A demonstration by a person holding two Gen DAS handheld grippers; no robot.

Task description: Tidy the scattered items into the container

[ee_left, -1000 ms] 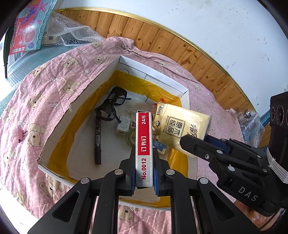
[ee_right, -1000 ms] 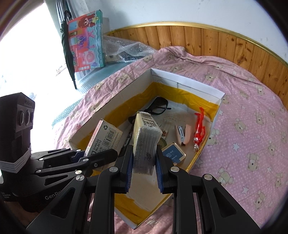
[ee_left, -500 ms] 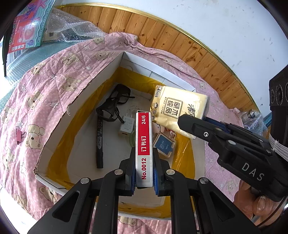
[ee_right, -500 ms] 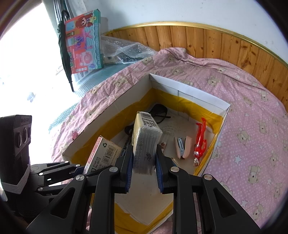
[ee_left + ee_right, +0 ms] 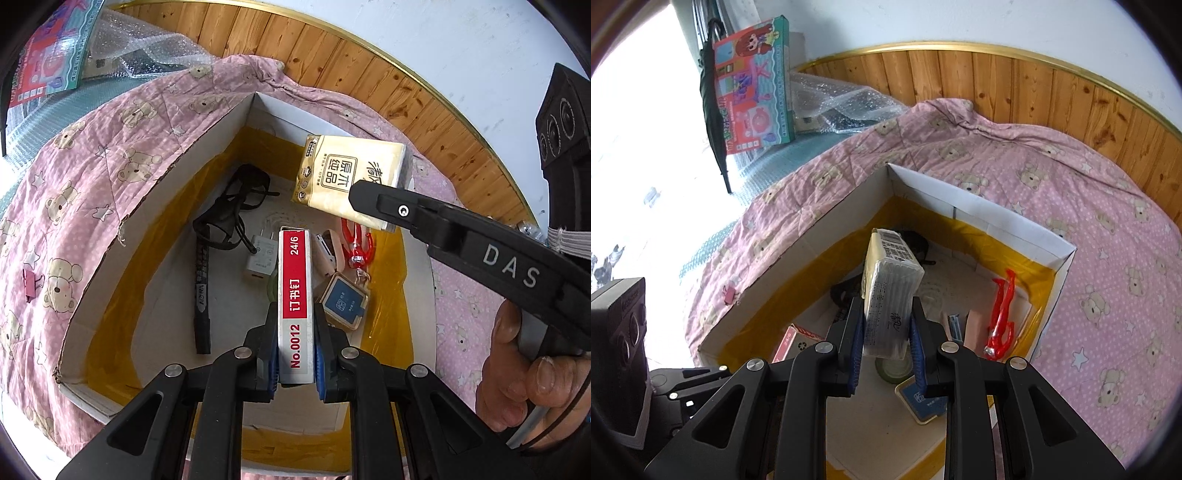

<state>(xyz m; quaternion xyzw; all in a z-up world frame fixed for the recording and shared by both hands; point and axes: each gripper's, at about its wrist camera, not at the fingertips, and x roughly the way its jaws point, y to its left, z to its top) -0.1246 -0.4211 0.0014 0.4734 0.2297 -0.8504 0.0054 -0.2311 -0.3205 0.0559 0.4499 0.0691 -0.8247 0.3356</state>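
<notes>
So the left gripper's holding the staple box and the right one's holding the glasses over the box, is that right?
Not quite. The left gripper does hold the staple box, but the right gripper holds a tissue pack, not the glasses. The left wrist view shows the glasses lying inside the cardboard box.

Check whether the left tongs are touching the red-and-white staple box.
Touching. The left wrist view shows the left tongs shut on the staple box, a blue pad pressed flat against each side.
</notes>
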